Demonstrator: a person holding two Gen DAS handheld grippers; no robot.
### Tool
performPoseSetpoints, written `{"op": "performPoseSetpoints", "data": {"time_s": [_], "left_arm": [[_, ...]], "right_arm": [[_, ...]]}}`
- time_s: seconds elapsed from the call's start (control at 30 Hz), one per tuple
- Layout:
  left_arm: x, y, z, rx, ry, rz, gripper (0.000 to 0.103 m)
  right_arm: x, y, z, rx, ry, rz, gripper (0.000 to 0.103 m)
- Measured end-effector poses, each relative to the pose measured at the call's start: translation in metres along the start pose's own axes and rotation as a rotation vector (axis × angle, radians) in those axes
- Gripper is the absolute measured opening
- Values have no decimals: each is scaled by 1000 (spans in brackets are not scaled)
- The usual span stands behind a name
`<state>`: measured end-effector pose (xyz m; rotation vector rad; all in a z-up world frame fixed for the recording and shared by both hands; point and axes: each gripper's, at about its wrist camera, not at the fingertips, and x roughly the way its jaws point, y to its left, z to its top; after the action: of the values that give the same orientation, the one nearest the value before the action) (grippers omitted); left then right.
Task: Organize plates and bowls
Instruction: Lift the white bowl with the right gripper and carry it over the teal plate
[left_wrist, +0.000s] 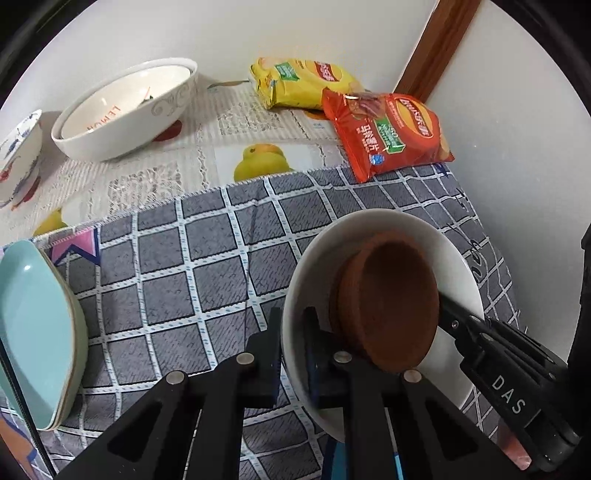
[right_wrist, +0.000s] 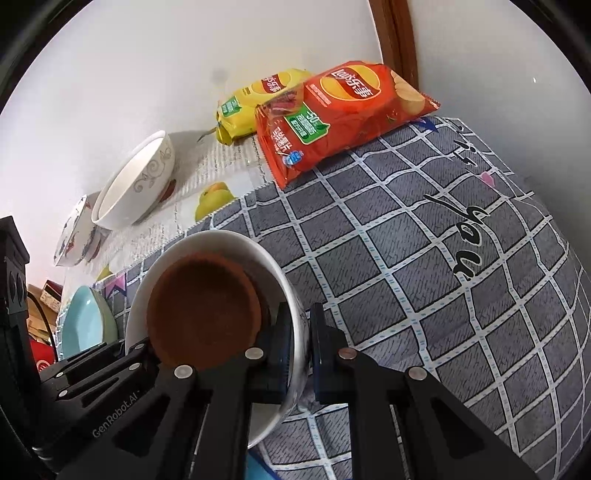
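Your left hand-held gripper (left_wrist: 291, 354) and right hand-held gripper (right_wrist: 299, 350) each clamp the white bowl's (left_wrist: 384, 225) opposite rims, steadying the brown dish (left_wrist: 391, 306) inside.

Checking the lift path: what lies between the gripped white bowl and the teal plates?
Only bare grey checked cloth between the white bowl and the teal plates, clearest in the left wrist view.

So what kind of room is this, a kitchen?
Probably a home dining corner: crockery like the patterned bowl, crisp packets, and a fruit-print tablecloth against a plain wall.
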<state>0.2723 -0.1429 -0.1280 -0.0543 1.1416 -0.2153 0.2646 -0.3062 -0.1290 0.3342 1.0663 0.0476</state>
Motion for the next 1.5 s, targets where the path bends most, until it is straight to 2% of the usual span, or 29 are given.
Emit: {"op": "performPoseSetpoints", "data": {"time_s": [0.63,0.87,1.17,1.5], "left_arm": [[-48,16,-1,49,-20,-27,11],[-61,30,-9,52,-21,-23,11],[-68,57,-17,48,-27,-31,11],[-71,102,-9,43,-38,-20,11]], "right_arm": [[-47,39,-17,30,-68,-21,10],[-55,54,-27,38,-67,-13,10],[-54,80,-39,28,-70,-23,10],[-37,124,-37,11,-85,-10,10]]}}
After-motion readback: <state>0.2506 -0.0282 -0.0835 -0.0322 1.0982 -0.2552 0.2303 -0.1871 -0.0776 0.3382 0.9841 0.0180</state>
